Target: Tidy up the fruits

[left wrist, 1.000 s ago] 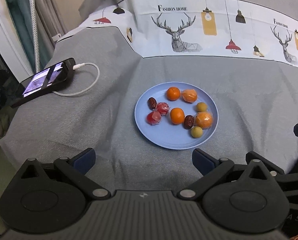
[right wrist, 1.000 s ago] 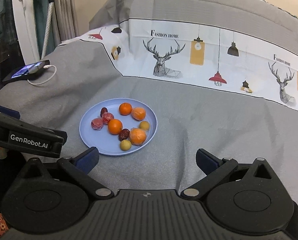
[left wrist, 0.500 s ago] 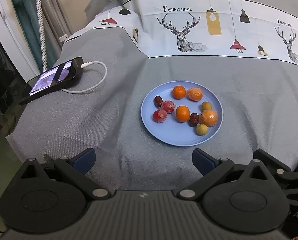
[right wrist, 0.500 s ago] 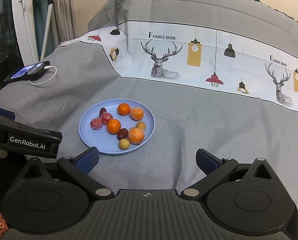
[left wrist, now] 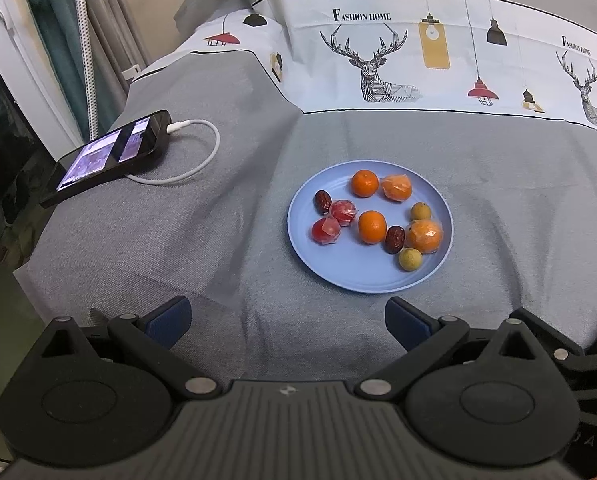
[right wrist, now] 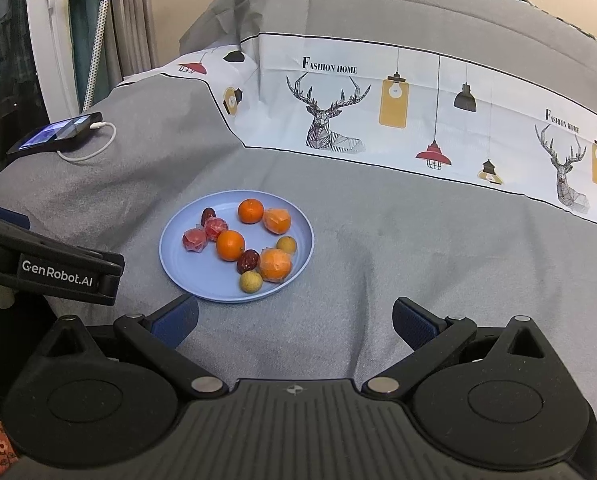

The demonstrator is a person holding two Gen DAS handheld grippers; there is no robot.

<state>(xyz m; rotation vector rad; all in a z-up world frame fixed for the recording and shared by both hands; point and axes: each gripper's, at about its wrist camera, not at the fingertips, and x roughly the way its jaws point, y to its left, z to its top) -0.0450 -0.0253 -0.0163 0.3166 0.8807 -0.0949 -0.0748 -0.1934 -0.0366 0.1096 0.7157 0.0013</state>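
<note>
A blue plate [left wrist: 350,276] lies on the grey bedspread and also shows in the right wrist view [right wrist: 190,268]. On it lie two bare oranges [left wrist: 372,227], two plastic-wrapped oranges [left wrist: 424,235], two wrapped red fruits [left wrist: 325,231], two dark dates [left wrist: 395,239] and two small yellow-green fruits [left wrist: 410,259]. My left gripper [left wrist: 286,320] is open and empty, short of the plate's near left edge. My right gripper [right wrist: 294,320] is open and empty, short of the plate's near right edge.
A lit phone [left wrist: 110,152] with a white charging cable [left wrist: 194,160] lies at the bed's left edge. A deer-print white band [left wrist: 438,60] runs across the back. The left gripper's body [right wrist: 50,268] shows at the left of the right wrist view.
Both grippers have shifted slightly, so the plate sits a little further right in the left wrist view. The fruits have not moved. Both jaws stay open.
</note>
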